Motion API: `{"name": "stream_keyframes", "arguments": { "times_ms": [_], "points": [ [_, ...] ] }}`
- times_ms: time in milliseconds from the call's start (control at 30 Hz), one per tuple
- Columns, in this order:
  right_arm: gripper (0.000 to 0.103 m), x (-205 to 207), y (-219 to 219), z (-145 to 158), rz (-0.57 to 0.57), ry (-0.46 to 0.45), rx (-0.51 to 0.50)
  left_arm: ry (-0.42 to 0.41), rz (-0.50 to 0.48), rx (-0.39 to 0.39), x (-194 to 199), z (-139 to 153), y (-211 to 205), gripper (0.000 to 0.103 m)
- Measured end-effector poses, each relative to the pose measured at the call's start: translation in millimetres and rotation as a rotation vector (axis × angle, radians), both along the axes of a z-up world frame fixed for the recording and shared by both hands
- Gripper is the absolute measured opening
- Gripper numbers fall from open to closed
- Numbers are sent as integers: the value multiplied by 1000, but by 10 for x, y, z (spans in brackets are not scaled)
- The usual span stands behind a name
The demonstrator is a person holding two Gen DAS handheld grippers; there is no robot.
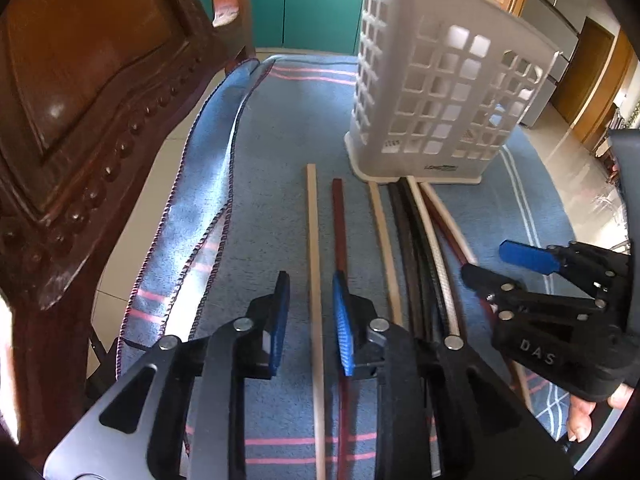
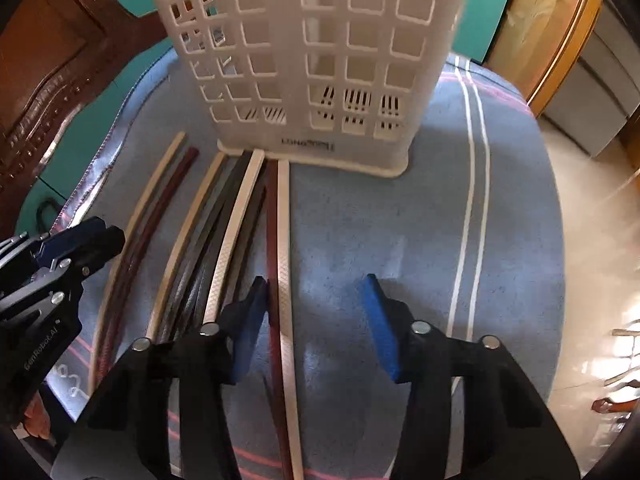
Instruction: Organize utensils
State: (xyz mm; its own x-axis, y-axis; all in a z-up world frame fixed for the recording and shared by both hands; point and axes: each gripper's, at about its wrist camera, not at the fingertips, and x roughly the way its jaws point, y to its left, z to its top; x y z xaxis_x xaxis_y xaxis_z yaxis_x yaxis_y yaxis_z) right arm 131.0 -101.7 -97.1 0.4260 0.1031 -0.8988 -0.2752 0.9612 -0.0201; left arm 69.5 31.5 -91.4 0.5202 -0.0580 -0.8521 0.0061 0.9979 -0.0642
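Both tilted steeply down over the blue towel (image 1: 272, 128), the left hand-held gripper (image 1: 310, 320) straddles a beige chopstick (image 1: 313, 240) untouched, and the right hand-held gripper (image 2: 316, 324) stands apart around a white chopstick (image 2: 285, 240) before the white utensil basket (image 2: 304, 60).

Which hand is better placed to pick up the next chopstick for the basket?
Left, probably. The left gripper already straddles one lone beige chopstick, while the right gripper brackets two touching sticks beside the basket.

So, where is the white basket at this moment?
The white basket stands upright on the blue cloth, at the far ends of the chopsticks; right wrist view shows it top centre.
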Motion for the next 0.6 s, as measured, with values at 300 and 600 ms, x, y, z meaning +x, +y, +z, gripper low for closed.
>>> {"name": "stream_keyframes", "arguments": {
  "times_ms": [300,600],
  "points": [
    [12,-78,-418,76,-89,42,172,20,34,1,219,-75,-22,23],
    [27,-207,-798,271,-140,0,276,-15,24,-33,309,32,-83,19]
  ]
}}
